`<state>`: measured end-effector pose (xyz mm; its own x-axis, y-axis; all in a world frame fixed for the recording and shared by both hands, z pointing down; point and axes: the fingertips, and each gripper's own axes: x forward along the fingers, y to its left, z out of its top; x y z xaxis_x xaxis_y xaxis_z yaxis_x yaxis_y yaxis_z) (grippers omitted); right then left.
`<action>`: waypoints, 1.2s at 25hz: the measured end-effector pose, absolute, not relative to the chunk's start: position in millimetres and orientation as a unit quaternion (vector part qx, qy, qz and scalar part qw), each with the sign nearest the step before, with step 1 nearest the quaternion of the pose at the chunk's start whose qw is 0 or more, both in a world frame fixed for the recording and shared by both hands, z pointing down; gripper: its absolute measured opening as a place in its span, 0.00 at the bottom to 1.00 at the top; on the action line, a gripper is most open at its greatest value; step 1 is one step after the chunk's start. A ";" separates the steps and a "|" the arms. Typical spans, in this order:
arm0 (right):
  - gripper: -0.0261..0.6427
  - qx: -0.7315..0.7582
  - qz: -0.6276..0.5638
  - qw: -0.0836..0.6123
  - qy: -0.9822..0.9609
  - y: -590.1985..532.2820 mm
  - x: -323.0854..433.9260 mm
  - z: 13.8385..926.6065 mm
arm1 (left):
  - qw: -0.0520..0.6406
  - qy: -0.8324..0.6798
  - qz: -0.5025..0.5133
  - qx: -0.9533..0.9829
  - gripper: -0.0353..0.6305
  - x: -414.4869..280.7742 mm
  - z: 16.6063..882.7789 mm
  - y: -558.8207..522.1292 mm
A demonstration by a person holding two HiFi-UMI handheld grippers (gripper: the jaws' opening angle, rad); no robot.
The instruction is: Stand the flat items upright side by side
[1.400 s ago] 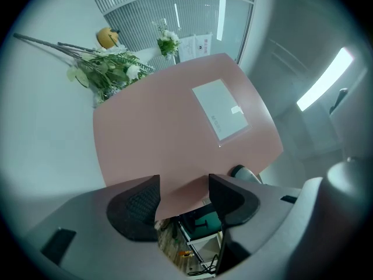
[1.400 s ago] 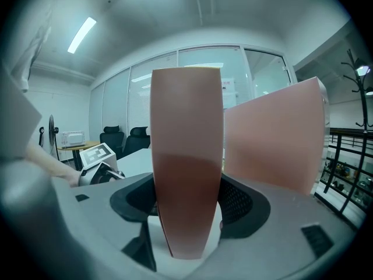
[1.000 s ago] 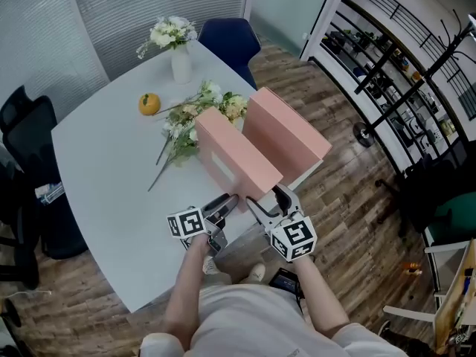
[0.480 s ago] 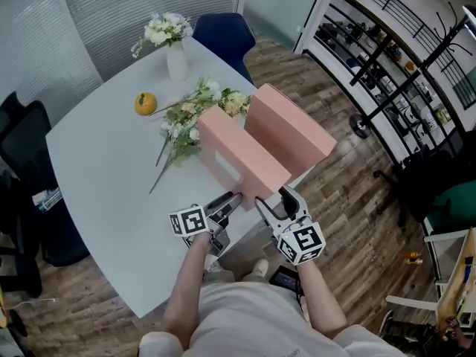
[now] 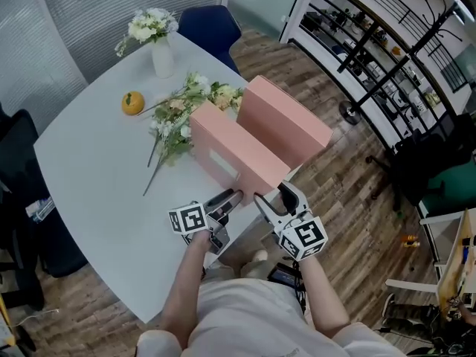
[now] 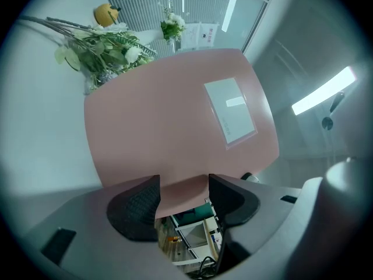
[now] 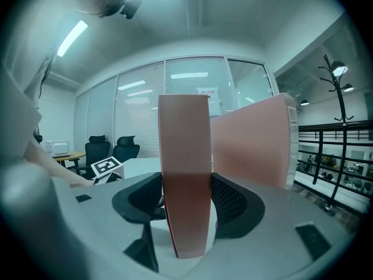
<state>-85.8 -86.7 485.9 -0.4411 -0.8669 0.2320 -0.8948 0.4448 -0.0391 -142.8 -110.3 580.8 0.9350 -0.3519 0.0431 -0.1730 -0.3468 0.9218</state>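
Two flat pink boxes stand upright side by side near the right edge of the white table [image 5: 97, 162]. The near box [image 5: 234, 155] has a grey label on its side; the far box [image 5: 286, 121] stands just behind it. My left gripper [image 5: 229, 199] holds the near box's lower corner [image 6: 175, 121], which fills the gap between its pads [image 6: 140, 206]. My right gripper [image 5: 272, 198] straddles the same box's narrow end [image 7: 185, 156]. Its jaws have just been closing, and both pads now lie against the box. The far box [image 7: 256, 139] shows to the right.
Loose flowers [image 5: 178, 114] lie behind the boxes, with an orange [image 5: 133, 102] and a white vase of flowers [image 5: 160, 54] farther back. A blue chair [image 5: 208, 24] stands beyond the table, black chairs [image 5: 15, 147] at the left, shelving [image 5: 372, 43] at the right.
The right gripper's jaws have drawn in around the near box's end. Both boxes and the left gripper keep their places; the head view has shifted slightly.
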 end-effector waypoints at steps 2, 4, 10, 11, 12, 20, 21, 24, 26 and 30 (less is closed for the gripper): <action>0.46 0.516 0.078 0.090 -0.848 -86.6 -85.0 485.6 | 0.549 -0.160 -0.081 0.816 0.42 -140.5 580.6 -109.0; 0.46 0.514 0.075 0.089 -0.850 -86.9 -83.5 485.7 | 0.550 -0.162 -0.085 0.815 0.42 -139.1 580.1 -109.9; 0.45 0.503 0.068 0.091 -0.857 -86.7 -80.4 485.7 | 0.554 -0.176 -0.087 0.809 0.42 -135.3 580.6 -110.8; 0.45 0.502 0.067 0.090 -0.858 -87.0 -80.0 485.8 | 0.554 -0.178 -0.087 0.809 0.42 -135.1 580.8 -111.3; 0.45 0.502 0.067 0.090 -0.857 -87.7 -79.1 486.0 | 0.553 -0.179 -0.087 0.809 0.42 -134.6 581.1 -112.1; 0.45 0.498 0.066 0.090 -0.860 -95.8 -69.0 487.1 | 0.553 -0.186 -0.091 0.807 0.42 -125.0 581.8 -119.3; 0.45 0.499 0.067 0.090 -0.859 -96.2 -68.0 487.6 | 0.553 -0.186 -0.090 0.807 0.42 -124.1 582.1 -119.7; 0.45 0.500 0.067 0.090 -0.859 -95.8 -61.4 487.2 | 0.551 -0.186 -0.085 0.809 0.42 -117.1 581.6 -119.7; 0.45 0.502 0.067 0.091 -0.857 -94.9 -55.0 487.2 | 0.551 -0.182 -0.081 0.811 0.42 -110.4 581.4 -119.2; 0.45 0.507 0.067 0.093 -0.854 -94.5 -45.1 486.7 | 0.550 -0.178 -0.077 0.812 0.42 -100.8 581.8 -119.1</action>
<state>-45.1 -94.5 486.7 -0.4690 -0.8536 0.2266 -0.8786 0.4772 -0.0207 -100.8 -119.1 581.8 0.9252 -0.3727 0.0710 -0.2040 -0.3309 0.9214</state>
